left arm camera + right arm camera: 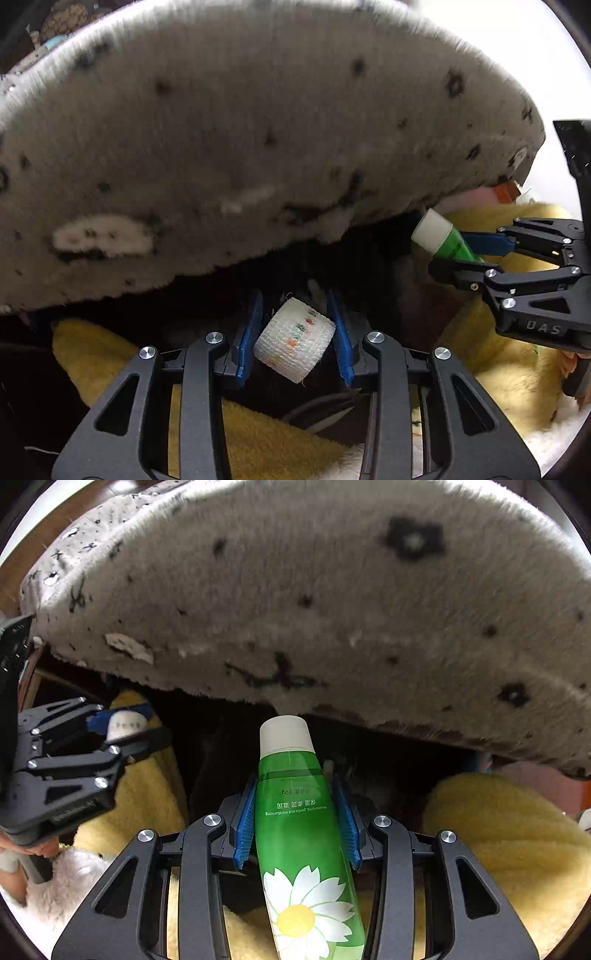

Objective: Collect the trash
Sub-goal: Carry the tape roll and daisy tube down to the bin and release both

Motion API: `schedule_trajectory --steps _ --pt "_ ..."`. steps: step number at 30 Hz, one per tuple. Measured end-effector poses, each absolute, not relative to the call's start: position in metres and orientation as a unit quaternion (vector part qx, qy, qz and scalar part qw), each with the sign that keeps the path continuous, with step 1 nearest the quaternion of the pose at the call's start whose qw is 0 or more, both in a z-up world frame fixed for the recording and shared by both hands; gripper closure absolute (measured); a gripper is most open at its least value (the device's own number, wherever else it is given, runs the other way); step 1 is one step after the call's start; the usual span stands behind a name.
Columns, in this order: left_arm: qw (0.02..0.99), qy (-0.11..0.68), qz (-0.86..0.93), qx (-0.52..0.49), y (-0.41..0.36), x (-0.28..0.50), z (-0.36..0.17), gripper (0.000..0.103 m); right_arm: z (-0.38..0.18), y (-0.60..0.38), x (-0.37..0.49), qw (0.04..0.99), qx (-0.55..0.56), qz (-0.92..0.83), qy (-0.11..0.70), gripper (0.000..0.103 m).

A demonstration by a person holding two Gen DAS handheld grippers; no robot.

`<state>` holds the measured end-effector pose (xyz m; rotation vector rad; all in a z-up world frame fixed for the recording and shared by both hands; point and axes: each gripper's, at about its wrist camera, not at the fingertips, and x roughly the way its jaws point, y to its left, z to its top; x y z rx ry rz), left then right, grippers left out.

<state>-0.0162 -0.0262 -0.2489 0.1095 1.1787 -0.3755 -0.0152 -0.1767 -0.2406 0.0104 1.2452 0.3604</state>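
A small white roll of gauze tape with coloured print sits crosswise between the blue pads of the left gripper, clamped, probably for carrying to a bin. At three o'clock in that view, the right gripper is closed on a green plastic tube with a white cap and daisy print, cap pointing forward. A grey speckled furry blanket overhangs at twelve o'clock; yellow fleece lies below.

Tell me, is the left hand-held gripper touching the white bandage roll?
Touching. In the left wrist view, the blue pads of the left hand-held gripper press both sides of the white bandage roll, which hangs clear of everything below.
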Motion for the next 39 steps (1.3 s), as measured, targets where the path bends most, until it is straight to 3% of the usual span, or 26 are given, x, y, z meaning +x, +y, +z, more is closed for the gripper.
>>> schedule_trajectory --steps 13,23,28,33,39 --pt "0.752 0.631 -0.186 0.042 -0.029 -0.005 -0.317 0.069 -0.294 -0.165 0.003 0.748 0.036 0.163 0.642 0.062" --pt "0.735 0.648 -0.195 0.043 -0.035 -0.002 -0.335 0.068 -0.307 -0.161 0.016 0.74 0.045 0.155 0.653 0.061" --pt "0.739 0.643 -0.197 0.045 -0.034 0.0 -0.326 0.055 -0.299 -0.16 0.022 0.749 0.039 0.148 0.644 0.061" --pt "0.752 0.628 -0.195 0.048 -0.03 -0.001 -0.308 0.04 -0.283 -0.163 0.025 0.77 0.029 0.135 0.623 0.052" --pt "0.78 0.596 -0.182 0.053 -0.023 -0.001 -0.278 0.023 -0.262 -0.178 0.021 0.795 0.026 0.11 0.595 0.032"
